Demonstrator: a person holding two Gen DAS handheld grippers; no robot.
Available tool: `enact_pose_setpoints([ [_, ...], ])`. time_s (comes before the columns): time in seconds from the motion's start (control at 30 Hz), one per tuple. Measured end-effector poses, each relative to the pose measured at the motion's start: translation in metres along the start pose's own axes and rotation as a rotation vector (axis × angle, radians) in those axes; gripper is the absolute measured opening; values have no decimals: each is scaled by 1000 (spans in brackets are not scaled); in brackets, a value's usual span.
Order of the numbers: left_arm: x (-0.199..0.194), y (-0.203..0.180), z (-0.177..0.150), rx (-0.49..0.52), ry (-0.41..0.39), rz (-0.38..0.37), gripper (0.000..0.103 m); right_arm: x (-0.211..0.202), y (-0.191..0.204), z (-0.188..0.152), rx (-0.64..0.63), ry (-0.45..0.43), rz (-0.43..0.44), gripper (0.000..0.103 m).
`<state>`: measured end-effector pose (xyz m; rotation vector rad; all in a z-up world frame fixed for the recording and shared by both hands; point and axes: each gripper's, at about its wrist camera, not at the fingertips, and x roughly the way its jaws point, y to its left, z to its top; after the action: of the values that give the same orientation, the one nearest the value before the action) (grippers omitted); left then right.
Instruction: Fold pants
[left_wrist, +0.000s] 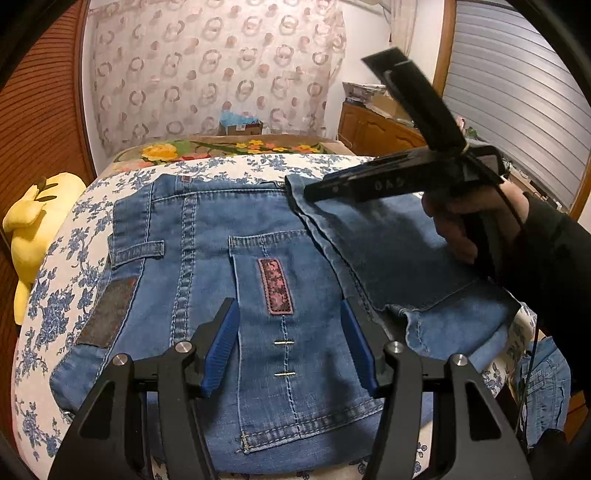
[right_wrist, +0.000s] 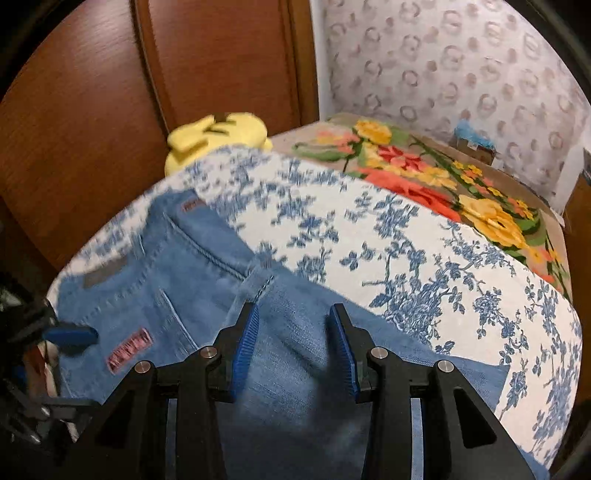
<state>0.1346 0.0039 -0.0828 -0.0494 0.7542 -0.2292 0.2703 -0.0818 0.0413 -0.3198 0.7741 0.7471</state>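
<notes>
Blue jeans (left_wrist: 192, 258) lie back side up on a blue-flowered bedcover (left_wrist: 55, 295), with one leg (left_wrist: 399, 240) folded over them on the right. My left gripper (left_wrist: 288, 306) hovers open over the back pocket with the pink patch (left_wrist: 277, 286), nothing between its pads. A hand in a black sleeve holds my right gripper (left_wrist: 314, 192) over the top edge of the folded leg. In the right wrist view the right gripper (right_wrist: 293, 310) stands open above the blurred denim (right_wrist: 184, 266), gripping nothing. A blue fingertip (right_wrist: 70, 336) of the left gripper shows at the left edge.
A yellow plush toy (left_wrist: 33, 221) lies at the bed's left edge by a brown wooden door (right_wrist: 92, 110). A bright flowered blanket (right_wrist: 424, 166) covers the far end of the bed. A wooden cabinet (left_wrist: 373, 129) stands at the right. More denim (left_wrist: 546, 380) hangs at the lower right.
</notes>
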Motion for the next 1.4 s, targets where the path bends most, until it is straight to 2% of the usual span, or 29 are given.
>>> enact_pose_setpoints([
  [0.1,0,1,-1,-4,2,0,58,4,-2,1,-1,18,11,41],
  [0.13,0,1,-2,-5,4,1,58,7,-4,1,-4,25,13,38],
  [0.2,1,2,-2,-6,7,2,58,11,-2,0,-13,44,10,21],
  [0.27,0,0,-2,-8,7,1,58,14,2,-1,-32,51,7,11],
  [0.37,0,-1,0,-5,4,1,58,-4,9,-5,-49,0,-24,3],
  [0.57,-5,-7,4,-4,-22,-17,58,-56,5,-14,-6,-159,-109,2],
  [0.67,-9,-14,8,-7,-43,-39,58,-75,-4,-20,26,-193,-139,2],
  [0.87,0,-37,15,28,-26,-106,58,-89,-21,-38,78,-204,-160,2],
  [1.03,28,-49,18,42,40,-143,58,-91,-20,-44,92,-195,-162,2],
  [1.1,37,-49,17,34,68,-135,58,-93,-20,-44,94,-197,-161,2],
  [1.13,41,-49,16,34,75,-131,56,-93,-20,-44,94,-199,-159,2],
  [1.23,43,-49,14,44,78,-125,41,-97,-21,-42,90,-205,-154,2],
  [1.3,42,-52,12,55,79,-136,24,-97,-21,-43,89,-209,-153,2],
  [1.4,35,-58,8,97,65,-144,11,-99,-21,-42,94,-221,-151,2],
])
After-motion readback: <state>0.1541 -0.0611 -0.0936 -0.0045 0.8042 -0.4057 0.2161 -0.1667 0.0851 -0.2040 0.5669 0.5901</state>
